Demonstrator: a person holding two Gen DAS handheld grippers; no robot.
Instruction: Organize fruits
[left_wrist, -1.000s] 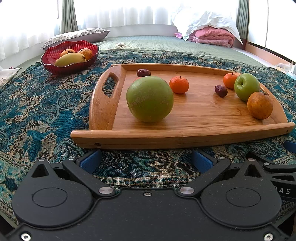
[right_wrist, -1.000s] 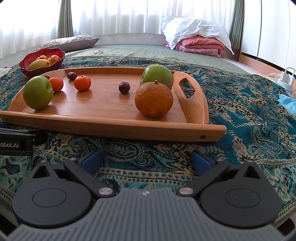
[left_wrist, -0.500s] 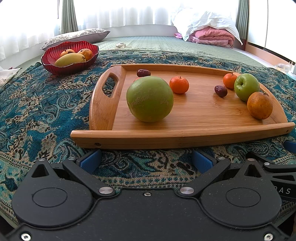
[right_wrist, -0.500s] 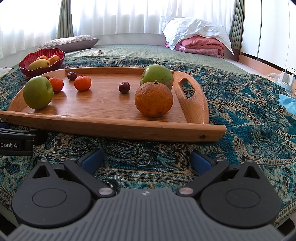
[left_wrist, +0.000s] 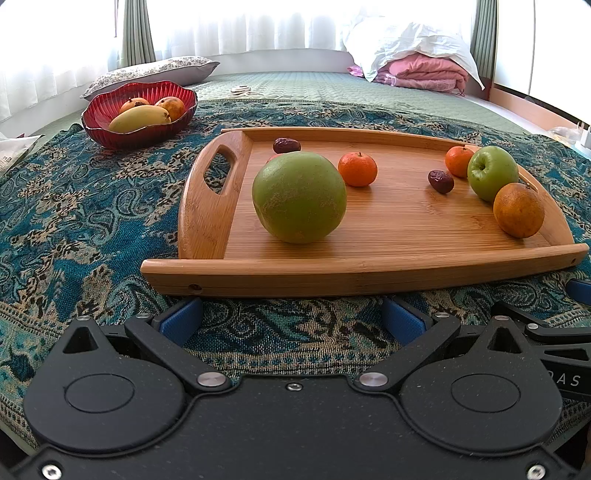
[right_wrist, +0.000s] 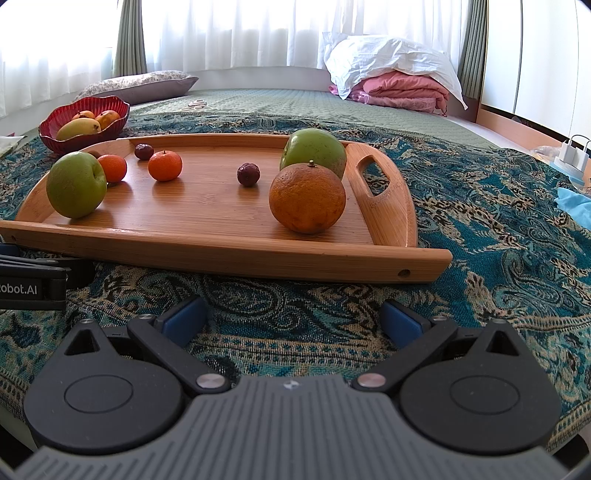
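A bamboo tray (left_wrist: 369, 258) with cut-out handles lies on a woven teal paisley cloth (left_wrist: 74, 206). In the left view a big, matte green round fruit (left_wrist: 299, 197) sits at centre frame, directly above the left claw (left_wrist: 291, 319), whose blue pads are spread wide and hold nothing. Right of it lie a tangerine (left_wrist: 357, 170), a wrinkled date (left_wrist: 440, 181), a glossy apple (left_wrist: 492, 172) and a dimpled orange (left_wrist: 518, 210). A ribbed red glass bowl (left_wrist: 136, 127) sits upper left. In the right view the right claw (right_wrist: 293, 319) is likewise released, with the orange above it beyond the tray's near rim.
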